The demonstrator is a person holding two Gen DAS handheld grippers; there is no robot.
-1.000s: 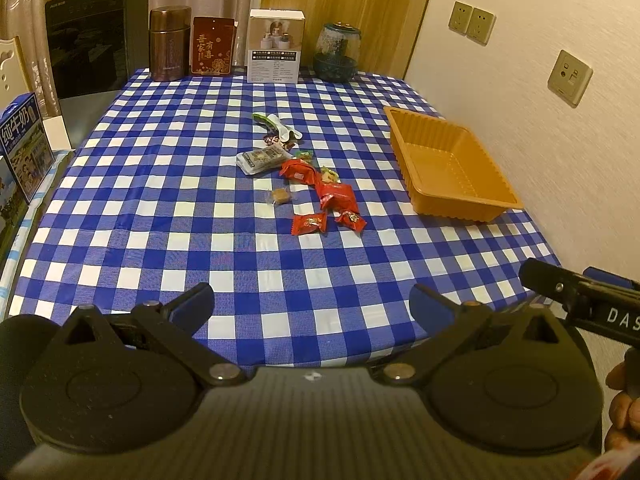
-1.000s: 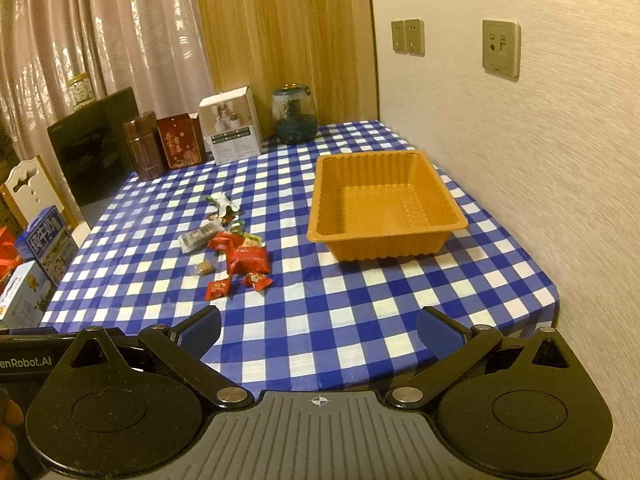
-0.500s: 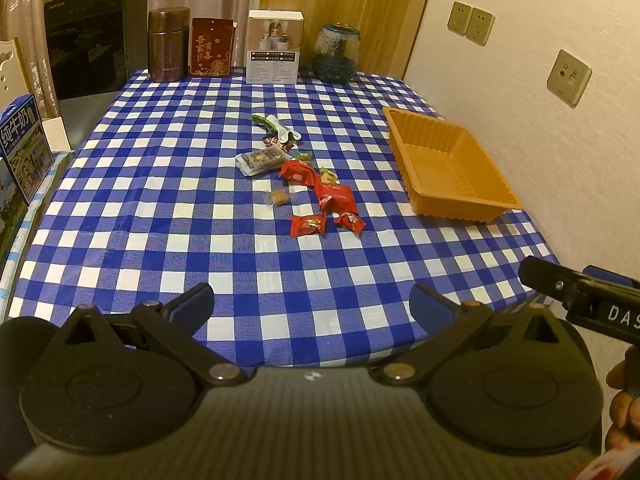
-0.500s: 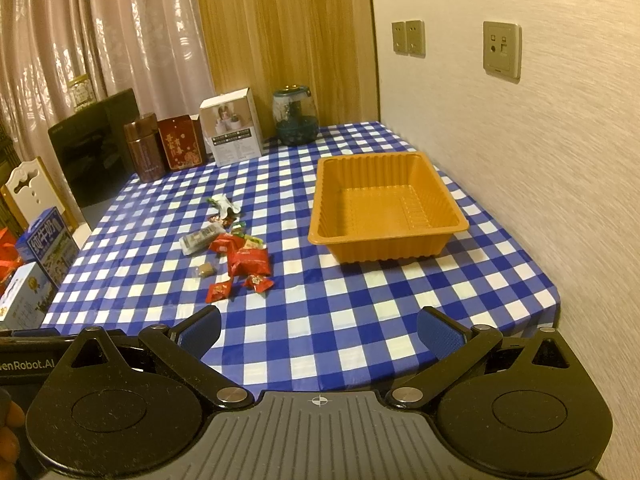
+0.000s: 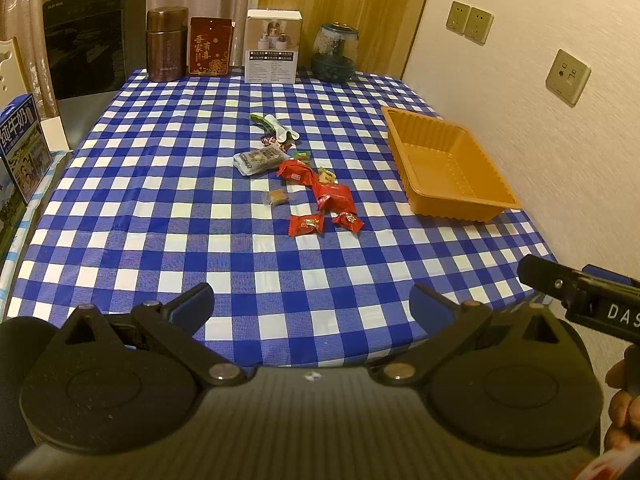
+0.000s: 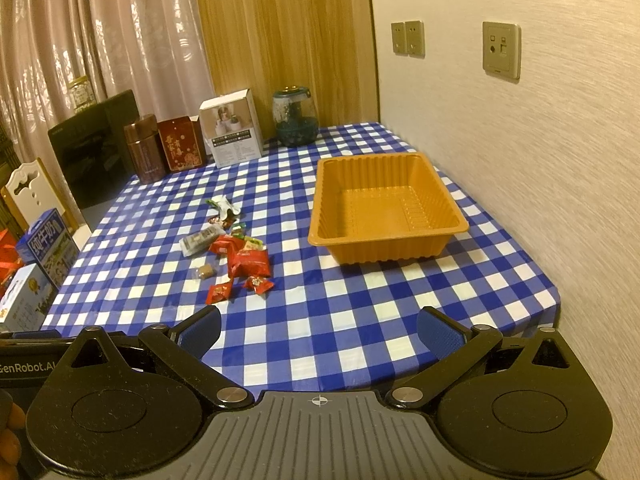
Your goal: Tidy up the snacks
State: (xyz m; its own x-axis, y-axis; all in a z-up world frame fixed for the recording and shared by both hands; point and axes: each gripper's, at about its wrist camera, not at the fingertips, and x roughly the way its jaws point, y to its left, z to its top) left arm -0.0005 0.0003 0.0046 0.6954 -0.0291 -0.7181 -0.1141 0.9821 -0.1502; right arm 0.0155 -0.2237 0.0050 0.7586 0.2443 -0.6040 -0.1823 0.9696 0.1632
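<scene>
Orange plastic tray [image 6: 440, 204] sits on my worktop [image 5: 168, 184] near the wall, with nothing in it. Snack packets [image 5: 298, 172] lie scattered mid-cloth, well apart from it. My left gripper [image 5: 311, 307] and right gripper [image 6: 319, 327] hover at the near edge, fingers [image 5: 192, 304] spread wide, holding nothing.

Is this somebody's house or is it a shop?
Most likely a home, perhaps a dining corner. A table with a blue checked tablecloth stands against a wall with wall sockets, curtains hang behind it, and tins and a jar line its far edge.
</scene>
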